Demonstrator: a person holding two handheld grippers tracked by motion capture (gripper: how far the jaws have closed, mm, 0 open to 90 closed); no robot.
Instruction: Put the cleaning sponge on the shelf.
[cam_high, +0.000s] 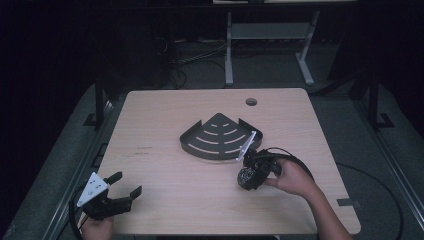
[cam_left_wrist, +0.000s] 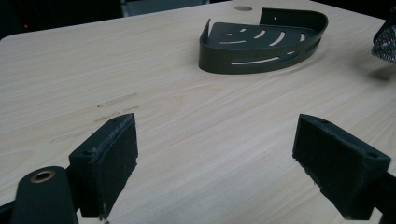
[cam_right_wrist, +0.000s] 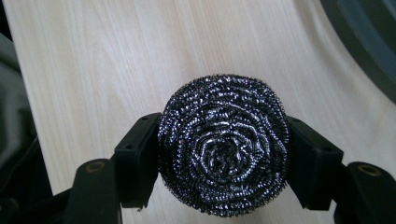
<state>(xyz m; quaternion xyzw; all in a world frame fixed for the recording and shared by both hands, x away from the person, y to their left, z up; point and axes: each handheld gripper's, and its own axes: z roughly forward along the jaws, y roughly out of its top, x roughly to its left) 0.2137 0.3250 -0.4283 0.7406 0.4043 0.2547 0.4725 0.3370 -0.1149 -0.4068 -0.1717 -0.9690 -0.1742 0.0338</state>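
The steel wool scourer (cam_right_wrist: 223, 149) sits squeezed between the two fingers (cam_right_wrist: 137, 158) of the right gripper (cam_high: 248, 176), held above the table (cam_high: 165, 185) just beside the curved front edge of the dark corner caddy (cam_high: 217, 137). Well apart from the caddy, at the table's near left corner, the left gripper (cam_high: 126, 184) has its fingers (cam_left_wrist: 109, 163) spread wide with nothing between them.

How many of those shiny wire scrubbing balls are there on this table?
1. The steel wool scrubber is clamped between the jaws of the right gripper, just in front of the dark corner shelf. None seems hidden.
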